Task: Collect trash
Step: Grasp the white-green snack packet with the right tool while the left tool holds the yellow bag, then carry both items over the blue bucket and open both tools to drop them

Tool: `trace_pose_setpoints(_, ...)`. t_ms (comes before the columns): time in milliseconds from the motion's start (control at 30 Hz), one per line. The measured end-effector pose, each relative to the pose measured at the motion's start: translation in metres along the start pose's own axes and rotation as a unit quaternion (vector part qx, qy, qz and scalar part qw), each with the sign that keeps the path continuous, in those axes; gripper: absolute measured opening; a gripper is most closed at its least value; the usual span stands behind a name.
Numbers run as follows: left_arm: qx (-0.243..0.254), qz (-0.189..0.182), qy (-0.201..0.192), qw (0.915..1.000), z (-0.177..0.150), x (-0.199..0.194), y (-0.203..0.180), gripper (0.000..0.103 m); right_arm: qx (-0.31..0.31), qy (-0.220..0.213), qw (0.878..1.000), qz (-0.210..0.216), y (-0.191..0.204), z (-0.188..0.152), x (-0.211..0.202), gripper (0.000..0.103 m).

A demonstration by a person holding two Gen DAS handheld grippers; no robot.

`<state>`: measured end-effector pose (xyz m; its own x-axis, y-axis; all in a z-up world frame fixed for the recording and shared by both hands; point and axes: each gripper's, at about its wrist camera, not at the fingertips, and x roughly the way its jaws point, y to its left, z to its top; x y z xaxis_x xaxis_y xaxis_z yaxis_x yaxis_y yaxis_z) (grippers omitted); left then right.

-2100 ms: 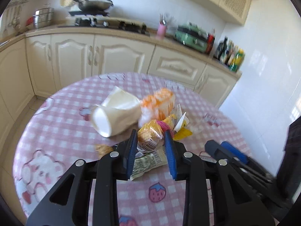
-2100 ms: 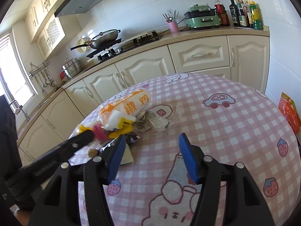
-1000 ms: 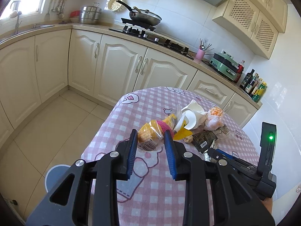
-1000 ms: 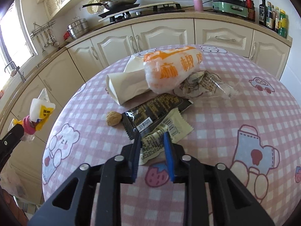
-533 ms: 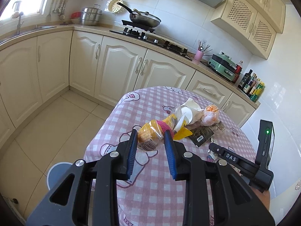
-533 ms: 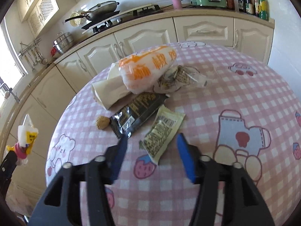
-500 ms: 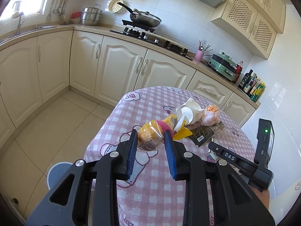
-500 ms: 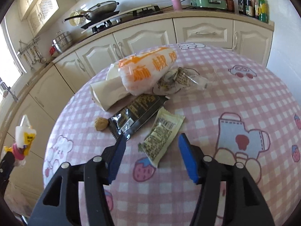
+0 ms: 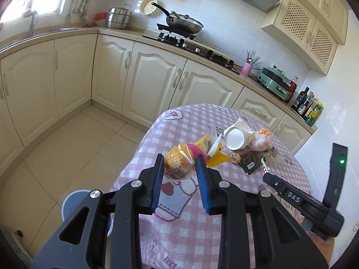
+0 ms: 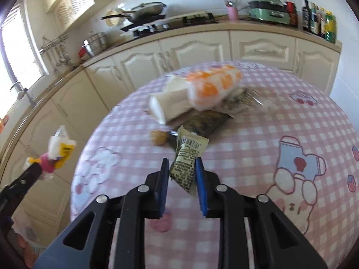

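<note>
My left gripper [image 9: 179,168] is shut on a bunch of yellow, pink and white snack wrappers [image 9: 177,161], held up off the left edge of the round table; the bunch also shows at the left of the right wrist view [image 10: 57,152]. My right gripper [image 10: 182,174] is shut on a pale green snack packet [image 10: 187,157] above the pink checked tablecloth [image 10: 258,148]. Behind it lie a walnut [image 10: 158,137], a black wrapper [image 10: 205,120], a white paper cup [image 10: 170,105] on its side, an orange-and-white bag [image 10: 213,87] and clear wrappers [image 10: 244,100].
Cream kitchen cabinets [image 9: 139,78] and a counter with a stove and wok [image 9: 184,25] run behind the table. Tiled floor [image 9: 67,145] lies to the left. A round blue-grey object [image 9: 76,204] stands on the floor below my left gripper.
My right gripper was open over the green packet half a second ago and has now closed on it. My left gripper has held the wrapper bunch off the table's left side.
</note>
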<state>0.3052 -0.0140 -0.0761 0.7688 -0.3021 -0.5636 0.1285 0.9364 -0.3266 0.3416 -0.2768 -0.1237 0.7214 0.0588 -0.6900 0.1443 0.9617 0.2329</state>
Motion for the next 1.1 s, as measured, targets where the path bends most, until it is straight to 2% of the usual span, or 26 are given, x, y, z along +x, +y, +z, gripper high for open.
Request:
trace_pose_setpoints(133,-0.009,0.015,-0.011,0.9998,0.0,-0.015,0.021,0.027,-0.03,-0.008,0.998,0.052,0.043,0.0,-0.014,0.023)
trace_pose_setpoints(267,-0.029,0.037,-0.015,0.9988,-0.002,-0.029,0.051,0.027,-0.066,0.004,0.991,0.114,0.097,-0.01,-0.014,0.023)
trace_pose_setpoints(433,-0.058,0.077,-0.012,0.9953,-0.006,-0.042,0.096,0.027,-0.115,0.038,0.978,0.173,0.169,-0.03,0.001,0.023)
trace_pose_setpoints(567,-0.08,0.114,0.0,0.9902,-0.01,-0.045,0.132,0.027,-0.144,0.066,0.967,0.201,0.217,-0.048,0.021,0.023)
trace_pose_setpoints(733,-0.108,0.154,0.028,0.9817,-0.018,-0.035,0.174,0.027,-0.17,0.094,0.957,0.217,0.26,-0.069,0.046,0.023)
trace_pose_setpoints(867,-0.122,0.151,0.041,0.9802,-0.018,-0.024,0.194,0.029,-0.183,0.11,0.952,0.219,0.281,-0.08,0.063,0.023)
trace_pose_setpoints(933,-0.127,0.145,0.042,0.9804,-0.016,-0.018,0.198,0.036,-0.186,0.115,0.952,0.216,0.286,-0.081,0.07,0.023)
trace_pose_setpoints(1000,-0.13,0.144,0.041,0.9802,-0.017,-0.015,0.199,0.051,-0.188,0.118,0.952,0.212,0.288,-0.084,0.076,0.023)
trace_pose_setpoints(1100,-0.134,0.14,0.045,0.98,-0.019,-0.009,0.202,0.057,-0.186,0.124,0.953,0.204,0.286,-0.084,0.086,0.023)
